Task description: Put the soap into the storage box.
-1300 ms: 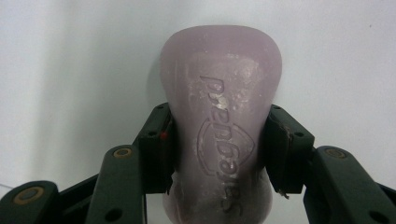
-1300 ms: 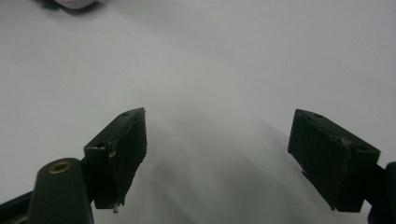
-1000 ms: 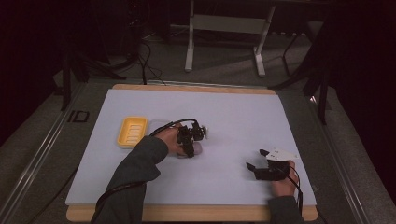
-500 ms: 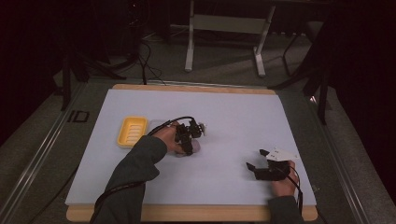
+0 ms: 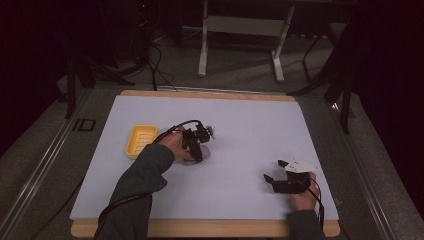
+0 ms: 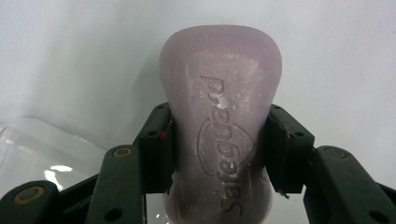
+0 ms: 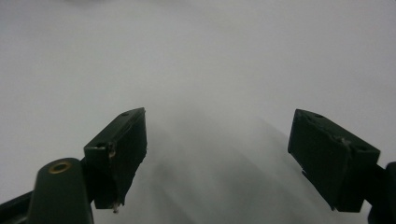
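- Left gripper (image 6: 218, 154) clamped on a pale lilac bar of soap (image 6: 220, 116), jaws pressed against its narrowed middle, embossed lettering facing the camera.
- Same left gripper (image 5: 199, 150) seen from above near the middle of the white surface (image 5: 250, 130), held by the left hand (image 5: 176, 145), soap (image 5: 205, 151) just beneath it, down at the surface; touching or slightly lifted, impossible to tell.
- Yellow soap dish (image 5: 139, 139) lying just to the left of that hand, apart from the soap.
- Edge of something clear and glossy (image 6: 42, 149) visible at lower left in the left gripper view.
- Right gripper (image 5: 275, 171) held low at the near right of the surface, well apart from the soap.
- Right gripper (image 7: 217, 154) spread wide, nothing between the jaws, bare white surface ahead.
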The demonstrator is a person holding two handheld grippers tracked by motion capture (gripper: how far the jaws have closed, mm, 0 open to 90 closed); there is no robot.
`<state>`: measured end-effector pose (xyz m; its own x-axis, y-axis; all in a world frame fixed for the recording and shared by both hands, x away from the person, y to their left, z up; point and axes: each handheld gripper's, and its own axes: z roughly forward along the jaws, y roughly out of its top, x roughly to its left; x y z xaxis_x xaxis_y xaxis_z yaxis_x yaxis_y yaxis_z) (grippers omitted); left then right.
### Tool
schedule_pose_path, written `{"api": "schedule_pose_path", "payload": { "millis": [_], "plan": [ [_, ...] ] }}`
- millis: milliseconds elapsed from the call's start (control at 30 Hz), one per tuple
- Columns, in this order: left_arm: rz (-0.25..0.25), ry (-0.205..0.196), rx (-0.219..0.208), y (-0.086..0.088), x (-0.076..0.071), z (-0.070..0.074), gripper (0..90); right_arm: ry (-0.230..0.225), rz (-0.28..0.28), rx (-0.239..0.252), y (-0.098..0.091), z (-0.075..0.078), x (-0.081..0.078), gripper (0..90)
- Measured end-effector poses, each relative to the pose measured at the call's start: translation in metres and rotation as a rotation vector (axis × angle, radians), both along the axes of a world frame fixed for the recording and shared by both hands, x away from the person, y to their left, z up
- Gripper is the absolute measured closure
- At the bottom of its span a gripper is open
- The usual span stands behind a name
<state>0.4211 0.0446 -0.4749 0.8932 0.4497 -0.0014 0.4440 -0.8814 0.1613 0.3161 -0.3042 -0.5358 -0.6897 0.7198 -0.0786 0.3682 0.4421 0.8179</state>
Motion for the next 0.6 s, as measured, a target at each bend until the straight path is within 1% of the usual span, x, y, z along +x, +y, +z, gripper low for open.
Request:
{"api": "schedule_pose_path", "payload": {
  "millis": [33,200,367,500,600],
  "plan": [
    [0.01,0.002,-0.004,0.002,0.0,0.001,50.1,-0.001,0.0,0.0,0.0,0.0,0.0,19.2],
    [0.018,-0.002,-0.007,0.007,0.002,0.004,50.0,-0.001,0.0,0.0,0.0,0.0,0.0,19.2],
    [0.038,0.003,-0.022,0.012,0.003,0.007,50.0,0.0,0.0,0.0,0.0,0.0,0.0,19.2],
    [0.05,0.003,-0.021,0.016,0.004,0.01,50.0,-0.001,0.0,0.0,0.0,0.0,0.0,19.2],
    [0.059,0.003,-0.027,0.02,0.004,0.011,50.0,0.001,-0.001,0.001,0.0,0.0,0.0,19.1]
  ]
}}
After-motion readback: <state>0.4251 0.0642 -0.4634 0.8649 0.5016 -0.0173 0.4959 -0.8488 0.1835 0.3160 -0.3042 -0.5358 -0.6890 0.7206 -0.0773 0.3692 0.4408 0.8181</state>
